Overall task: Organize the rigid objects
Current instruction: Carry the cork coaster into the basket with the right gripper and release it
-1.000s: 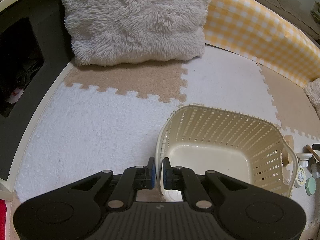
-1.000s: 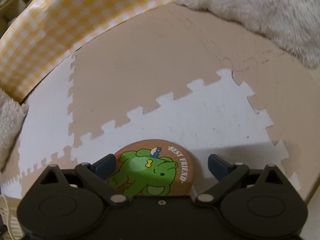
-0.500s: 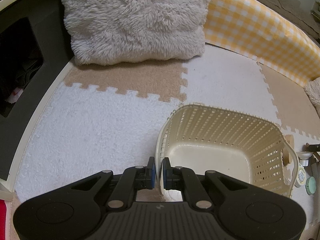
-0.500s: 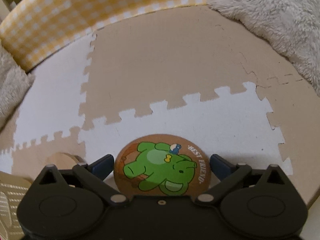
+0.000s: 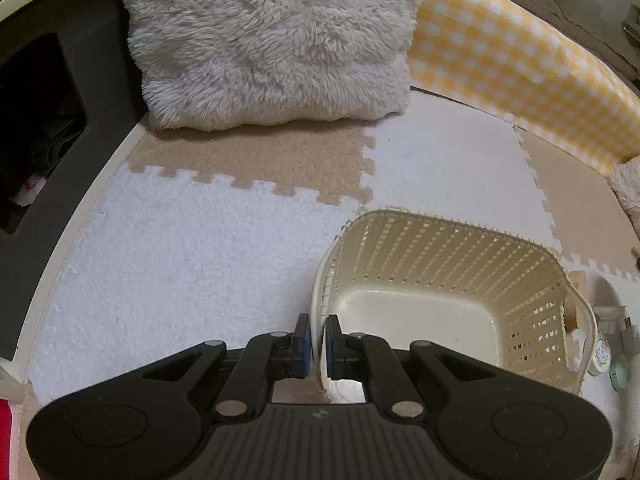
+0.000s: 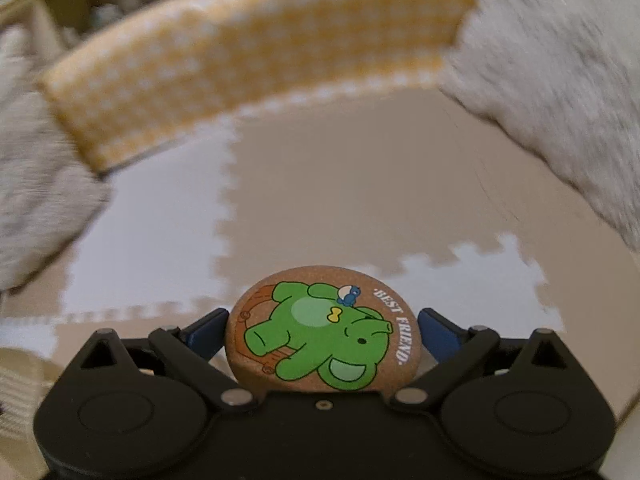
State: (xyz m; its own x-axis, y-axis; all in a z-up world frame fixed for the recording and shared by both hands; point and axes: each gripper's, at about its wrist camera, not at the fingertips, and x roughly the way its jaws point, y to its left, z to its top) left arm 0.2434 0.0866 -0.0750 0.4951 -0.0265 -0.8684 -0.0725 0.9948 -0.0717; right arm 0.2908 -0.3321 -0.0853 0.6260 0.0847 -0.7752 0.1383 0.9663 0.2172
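A cream plastic lattice basket (image 5: pixel 460 264) stands on the foam floor mat, and nothing shows on its floor. My left gripper (image 5: pixel 317 346) is shut on the basket's near left rim, which sits pinched between the blue pads. In the right wrist view, a round cork coaster (image 6: pixel 320 340) printed with a green elephant and the words "BEST FRIEND" sits flat between the blue fingers. My right gripper (image 6: pixel 322 328) is shut on its edges and carries it above the mat. A sliver of the basket (image 6: pixel 20 380) shows at the lower left of that view.
A fluffy grey cushion (image 5: pixel 272 40) lies behind the basket, with a yellow checked bumper (image 5: pixel 520 72) to its right. Dark furniture (image 5: pixel 40 120) borders the mat on the left. Small round items (image 5: pixel 600 352) lie just right of the basket. Another fluffy cushion (image 6: pixel 560 100) lies right of the coaster.
My right gripper has risen and rolled with the coaster, so the mat looks farther away and the view is blurred. The left gripper and basket have not moved.
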